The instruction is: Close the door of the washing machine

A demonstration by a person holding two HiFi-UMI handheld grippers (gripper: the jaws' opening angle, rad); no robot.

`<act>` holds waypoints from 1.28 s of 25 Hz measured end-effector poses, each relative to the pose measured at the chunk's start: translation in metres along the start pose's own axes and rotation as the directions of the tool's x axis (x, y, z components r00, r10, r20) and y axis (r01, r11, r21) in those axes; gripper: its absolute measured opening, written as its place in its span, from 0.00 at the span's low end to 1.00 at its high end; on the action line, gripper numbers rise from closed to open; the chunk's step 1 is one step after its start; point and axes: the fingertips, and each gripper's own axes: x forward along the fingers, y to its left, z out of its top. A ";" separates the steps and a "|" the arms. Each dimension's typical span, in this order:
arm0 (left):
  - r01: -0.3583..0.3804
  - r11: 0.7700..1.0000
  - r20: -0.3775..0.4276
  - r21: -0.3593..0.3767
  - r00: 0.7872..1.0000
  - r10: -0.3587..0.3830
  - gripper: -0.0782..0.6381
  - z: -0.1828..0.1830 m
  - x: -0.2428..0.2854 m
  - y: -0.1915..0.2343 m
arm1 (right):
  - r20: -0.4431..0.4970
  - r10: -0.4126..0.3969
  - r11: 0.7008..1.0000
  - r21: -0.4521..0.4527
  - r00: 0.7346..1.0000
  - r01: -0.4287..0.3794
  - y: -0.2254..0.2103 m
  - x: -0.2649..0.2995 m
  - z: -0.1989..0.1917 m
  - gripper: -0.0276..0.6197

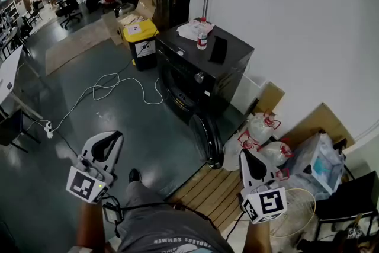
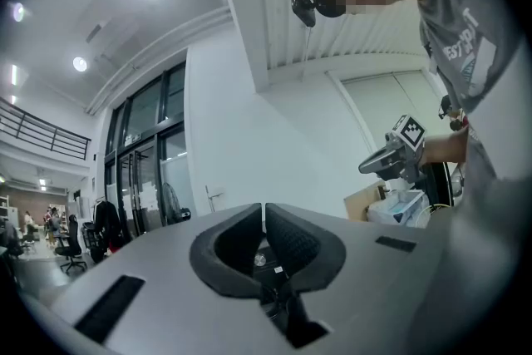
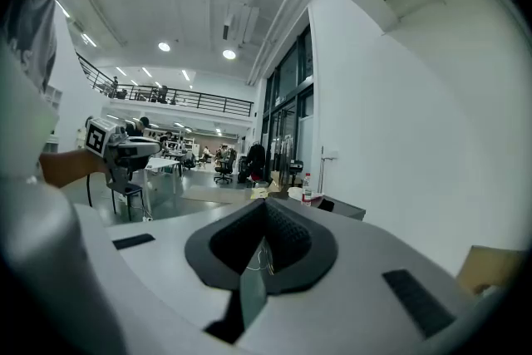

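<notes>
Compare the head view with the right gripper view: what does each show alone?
Only the head view: the black washing machine's round door hanging open, a white cable on the floor. Only the right gripper view: the right gripper is shut and empty. Both: the clear plastic bottle on the machine top, the left gripper.

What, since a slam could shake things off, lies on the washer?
On the washer: a bottle, a black flat object and white papers. Anything under the papers is hidden.
</notes>
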 end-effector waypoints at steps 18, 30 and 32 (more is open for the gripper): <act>0.044 0.998 -0.065 -0.045 0.997 -0.047 0.15 -0.050 0.031 0.014 | -0.106 0.016 0.998 0.054 0.994 -0.011 -0.019 0.061 -0.055 0.09; 0.065 0.995 -0.142 -0.072 0.987 -0.074 0.15 -0.091 0.052 0.026 | -0.189 -0.017 0.994 0.103 0.982 0.037 -0.040 0.108 -0.104 0.09; 0.069 0.994 -0.149 -0.079 0.985 -0.080 0.15 -0.098 0.055 0.027 | -0.207 -0.018 0.993 0.107 0.978 0.041 -0.043 0.115 -0.114 0.09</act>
